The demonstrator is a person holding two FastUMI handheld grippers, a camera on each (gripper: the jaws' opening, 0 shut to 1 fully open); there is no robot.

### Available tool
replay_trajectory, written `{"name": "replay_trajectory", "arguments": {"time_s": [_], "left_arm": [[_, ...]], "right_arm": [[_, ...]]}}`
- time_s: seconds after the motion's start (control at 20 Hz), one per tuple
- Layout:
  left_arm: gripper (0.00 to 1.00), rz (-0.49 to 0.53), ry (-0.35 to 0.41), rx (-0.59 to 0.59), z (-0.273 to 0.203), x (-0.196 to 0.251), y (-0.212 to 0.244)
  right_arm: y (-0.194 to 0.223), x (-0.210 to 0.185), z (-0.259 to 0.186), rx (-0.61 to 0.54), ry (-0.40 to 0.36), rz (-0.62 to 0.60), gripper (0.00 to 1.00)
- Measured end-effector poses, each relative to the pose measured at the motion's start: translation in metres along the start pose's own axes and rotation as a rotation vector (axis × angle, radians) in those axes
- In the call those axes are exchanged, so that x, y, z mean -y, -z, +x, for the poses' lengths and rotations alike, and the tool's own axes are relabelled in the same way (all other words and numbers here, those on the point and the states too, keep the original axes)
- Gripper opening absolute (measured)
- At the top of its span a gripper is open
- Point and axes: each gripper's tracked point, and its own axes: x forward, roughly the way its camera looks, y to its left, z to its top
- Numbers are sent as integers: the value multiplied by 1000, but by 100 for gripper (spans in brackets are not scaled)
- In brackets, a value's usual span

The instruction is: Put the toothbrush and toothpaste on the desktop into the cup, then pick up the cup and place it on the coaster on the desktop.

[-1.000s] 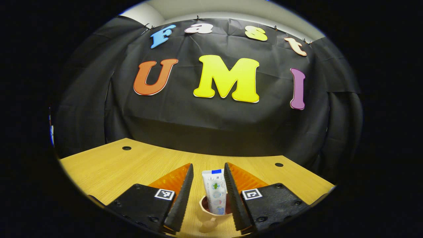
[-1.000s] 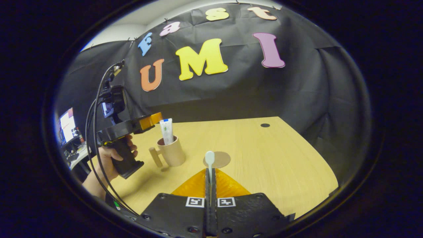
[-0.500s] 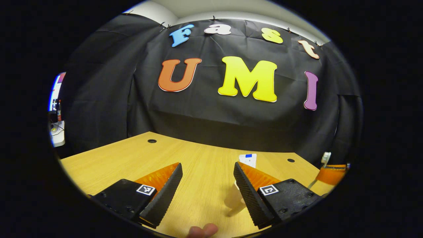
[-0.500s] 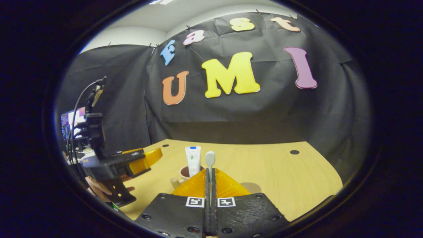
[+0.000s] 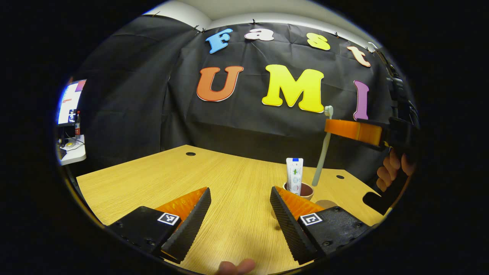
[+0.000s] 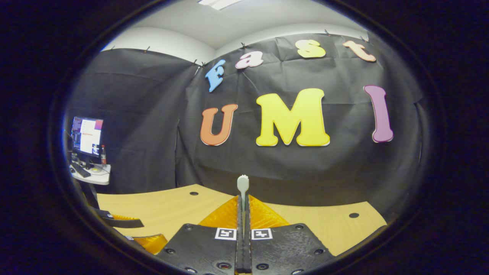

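Note:
In the left gripper view, the tan cup (image 5: 306, 191) stands on the wooden desk, right of centre. The white toothpaste tube (image 5: 294, 175) stands upright in it. My left gripper (image 5: 240, 195) is open and holds nothing, a short way in front of the cup. The right gripper (image 5: 353, 130) hangs above and right of the cup, holding the toothbrush (image 5: 322, 152) upright with its lower end at the cup's right rim. A brown coaster (image 5: 324, 203) lies right of the cup. In the right gripper view, my right gripper (image 6: 243, 204) is shut on the toothbrush (image 6: 243, 183), bristle head up.
The desk (image 5: 160, 179) has small round cable holes (image 5: 190, 154) near its back edge. A hand (image 5: 389, 170) holds the right gripper's handle. A monitor (image 6: 87, 134) stands on a side table beyond the desk's left end. The left gripper's fingers (image 6: 126, 222) lie low at the left.
My left gripper let go of the toothpaste, left it in the cup and drew back. My right gripper rose and carried the toothbrush over to the cup.

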Motion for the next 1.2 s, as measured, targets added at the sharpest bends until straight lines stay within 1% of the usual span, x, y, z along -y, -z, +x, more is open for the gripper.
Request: {"name": "replay_trajectory", "arguments": {"time_s": [0.15, 0.25, 0.35, 0.5, 0.55, 0.6, 0.7, 0.8, 0.85, 0.9, 0.95, 1.0, 1.1, 1.2], "left_arm": [[99, -23, 26, -17, -8, 6, 12], [99, -7, 6, -18, -7, -3, 13], [99, -13, -8, -15, -6, -11, 11], [99, -19, -14, -12, -6, -15, 11], [99, -20, -15, -14, -7, -12, 12], [99, -18, -15, -15, -6, -11, 11], [99, -12, -14, -12, -6, -10, 10], [99, -2, -15, -11, -6, -7, 8], [99, 6, -14, -9, -8, -7, 8], [99, 13, -17, -2, -9, -6, 6], [99, 17, -17, 9, -9, -5, 2], [99, 20, -13, 14, -9, -2, 0], [98, 23, -4, 17, -10, 3, -3], [98, 27, 7, 26, -10, 10, -11]], "right_arm": [[17, -5, 13, -46, -9, 14, 0], [27, -3, 19, -77, -6, 34, 0], [32, -2, 20, -94, -3, 56, 0], [30, 1, 21, -91, 4, 62, 0], [31, -1, 18, -90, -4, 67, 0], [30, -4, 20, -89, -17, 71, 2], [28, -2, 12, -81, -25, 62, 39], [20, 3, 5, -56, -7, 47, 76], [16, 8, 1, -41, 10, 43, 76], [10, 12, -2, -22, 21, 45, 79], [5, 15, -6, -9, 28, 51, 82], [1, 19, -10, 1, 36, 57, 89], [-6, 29, -19, 18, 49, 71, 93], [-11, 40, -31, 33, 65, 75, 93]]}}
